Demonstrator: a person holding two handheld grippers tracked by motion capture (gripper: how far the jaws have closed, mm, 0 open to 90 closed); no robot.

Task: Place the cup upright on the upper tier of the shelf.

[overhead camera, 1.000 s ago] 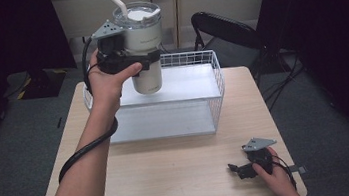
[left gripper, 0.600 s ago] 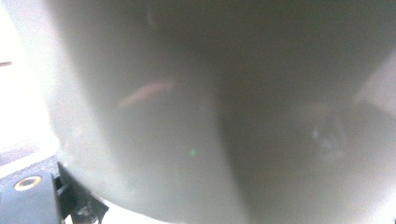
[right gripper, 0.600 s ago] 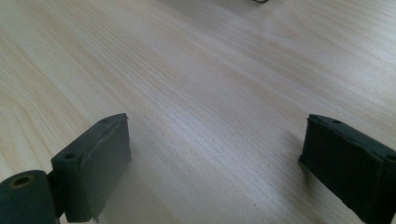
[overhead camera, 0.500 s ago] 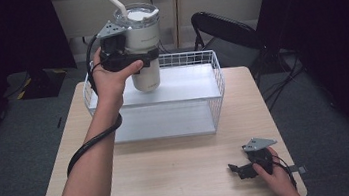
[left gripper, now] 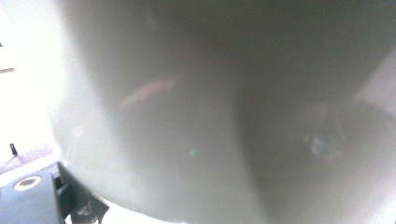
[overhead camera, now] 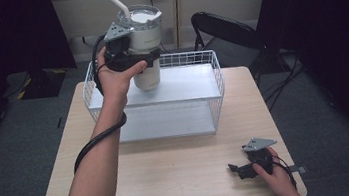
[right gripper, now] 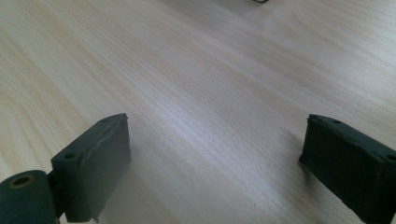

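Cream-coloured tumbler (overhead camera: 145,43) with a clear lid and a bent white straw hangs upright in the air above the back left part of a white wire basket (overhead camera: 213,80). The left gripper (overhead camera: 132,58) clamps it around the middle of its body, black jaws drawn in against the cup's sides. In the left gripper view the tumbler's pale, blurred wall (left gripper: 187,116) presses right up to the camera, with part of one black jaw showing at the bottom left corner. The tumbler's base sits clear of the flat white panel (overhead camera: 181,84) that lies across the basket, not touching it. The person's left hand (overhead camera: 117,80) wraps the gripper from below, and a black cable (overhead camera: 99,140) loops down along the forearm.

The right gripper (overhead camera: 239,169) rests low on the light wooden table (overhead camera: 182,177) near its front right corner, well apart from the basket. Its jaws stand wide apart with nothing between them; in the right gripper view bare wood grain (right gripper: 210,107) lies between the two black pads (right gripper: 95,161). The person's right hand (overhead camera: 271,166) holds it from behind.

Beyond the table stands a black folding chair (overhead camera: 224,26), just behind the basket's right end.
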